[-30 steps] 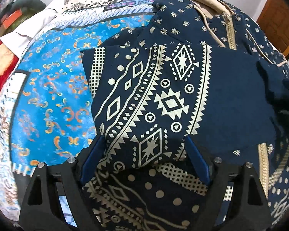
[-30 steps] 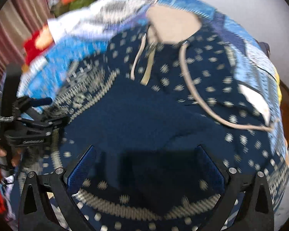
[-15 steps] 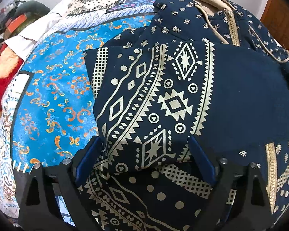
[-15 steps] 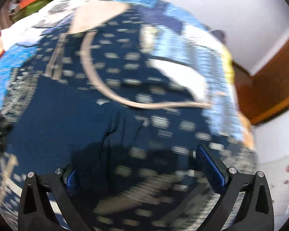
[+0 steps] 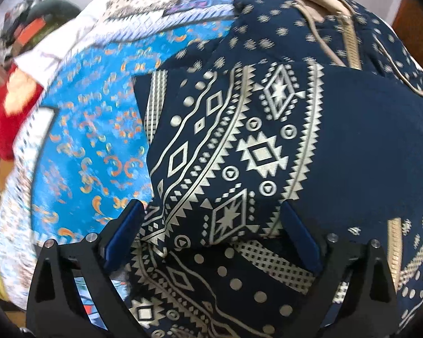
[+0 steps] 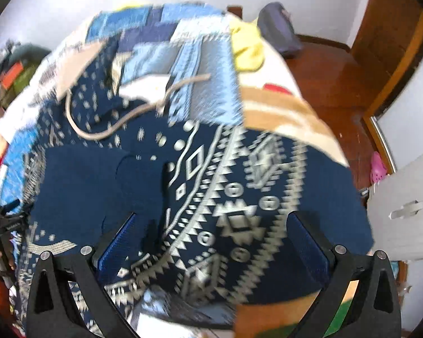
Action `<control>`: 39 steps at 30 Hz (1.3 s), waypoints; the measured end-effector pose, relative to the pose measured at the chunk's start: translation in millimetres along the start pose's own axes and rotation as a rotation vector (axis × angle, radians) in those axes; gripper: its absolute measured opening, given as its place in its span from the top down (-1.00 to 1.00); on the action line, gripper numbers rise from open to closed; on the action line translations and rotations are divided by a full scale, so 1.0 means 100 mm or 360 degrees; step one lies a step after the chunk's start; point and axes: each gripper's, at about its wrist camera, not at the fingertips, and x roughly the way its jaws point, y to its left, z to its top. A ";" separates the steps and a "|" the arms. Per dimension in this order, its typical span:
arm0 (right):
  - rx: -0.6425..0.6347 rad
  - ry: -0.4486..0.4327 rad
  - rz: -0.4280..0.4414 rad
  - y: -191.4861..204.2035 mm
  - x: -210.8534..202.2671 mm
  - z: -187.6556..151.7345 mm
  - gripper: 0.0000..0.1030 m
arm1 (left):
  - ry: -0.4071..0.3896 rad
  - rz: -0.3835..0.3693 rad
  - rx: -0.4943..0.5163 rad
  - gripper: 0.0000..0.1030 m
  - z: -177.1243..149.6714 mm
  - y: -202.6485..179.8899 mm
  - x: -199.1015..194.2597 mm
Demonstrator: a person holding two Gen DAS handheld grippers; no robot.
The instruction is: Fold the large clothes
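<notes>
Garment: I am looking at a navy hoodie (image 5: 268, 152) printed with pale geometric bands; it fills the centre and right of my left wrist view and lies spread over the bed.
Folded panel: one patterned sleeve (image 5: 228, 155) is laid across the body of the hoodie, its edge running from upper left of centre down toward the bottom of the frame.
Zipper and cord: a beige zipper (image 5: 351, 42) and a beige drawstring (image 5: 315, 25) sit at the upper right of the left view, with the tan hood lining at the top edge.
Left gripper: my left gripper (image 5: 211, 239) points steeply down over the sleeve; its jaws are opening, blue pads standing off on either side of the cloth, pressing on nothing.
Bedspread: a bright blue bedspread (image 5: 98, 146) with orange scrolls takes the left half of the left view, under the hoodie.
Right view: blurred. The same hoodie (image 6: 234, 211) fills the lower centre, its other patterned sleeve facing me and a plain navy area to the left.
Right gripper: my right gripper (image 6: 211, 245) hangs above that sleeve with the jaws spread wide and nothing clamped; the cloth lies below the pads.
Other gripper seen: the left gripper's black frame (image 6: 0, 225) shows at the left edge of the right view.
Surroundings: a yellow cloth (image 6: 248, 48) lies at the top centre of the right view, and a brown wooden floor (image 6: 338, 84) at the upper right.
</notes>
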 end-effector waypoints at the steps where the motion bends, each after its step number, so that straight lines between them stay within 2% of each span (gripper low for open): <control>1: 0.0020 -0.0032 0.0014 -0.08 -0.11 0.00 -0.99 | -0.0015 -0.0003 0.0031 -0.90 0.03 -0.05 -0.07; 7: 0.0196 -0.0184 0.0090 -0.56 -0.59 -0.15 -0.99 | -0.0236 -0.0135 0.0133 -0.90 0.32 -0.47 -0.71; 11: 0.0377 -0.0214 0.0103 -0.97 -0.68 -0.33 -0.99 | -0.0297 -0.0272 0.0198 -0.92 0.51 -0.94 -0.94; 15: 0.0522 -0.0131 0.0129 -1.31 -0.52 -0.55 -0.99 | -0.0254 -0.0377 0.0283 -0.92 0.58 -1.41 -0.90; 20: 0.0734 -0.0016 0.0228 -1.62 -0.14 -0.73 -0.99 | -0.0144 -0.0380 0.0426 -0.92 0.48 -1.92 -0.61; 23: 0.0857 0.0031 0.0313 -1.77 0.09 -0.78 -0.93 | -0.0072 -0.0388 0.0455 -0.92 0.47 -2.13 -0.42; 24: 0.0885 0.0040 0.0331 -1.80 0.15 -0.78 -0.84 | -0.0089 -0.0362 0.0444 -1.00 0.47 -2.17 -0.38; 26: 0.0948 0.0051 0.0372 -1.85 0.28 -0.78 -0.74 | -0.0120 -0.0342 0.0433 -1.00 0.51 -2.22 -0.38; 30: 0.1029 0.0007 0.0340 -1.91 0.44 -0.74 -0.51 | -0.0127 -0.0360 0.0457 -1.00 0.57 -2.29 -0.37; 32: 0.1081 -0.0043 0.0327 -1.94 0.47 -0.71 -0.20 | -0.0138 -0.0360 0.0480 -1.00 0.56 -2.32 -0.37; 34: 0.1098 -0.0073 0.0315 -1.96 0.46 -0.65 0.28 | -0.0149 -0.0353 0.0497 -1.00 0.54 -2.32 -0.40; 35: 0.1100 -0.0087 0.0307 -1.96 0.45 -0.61 0.41 | -0.0156 -0.0345 0.0503 -1.00 0.54 -2.32 -0.43; 36: 0.1091 -0.0103 0.0294 -1.95 0.42 -0.58 0.67 | -0.0167 -0.0342 0.0505 -1.00 0.53 -2.31 -0.47; 37: 0.1059 -0.0120 0.0263 -1.92 0.38 -0.53 0.76 | -0.0184 -0.0344 0.0501 -1.00 0.53 -2.30 -0.51; 39: 0.0982 -0.0155 0.0237 -1.85 0.26 -0.44 0.80 | -0.0218 -0.0349 0.0495 -1.00 0.51 -2.22 -0.61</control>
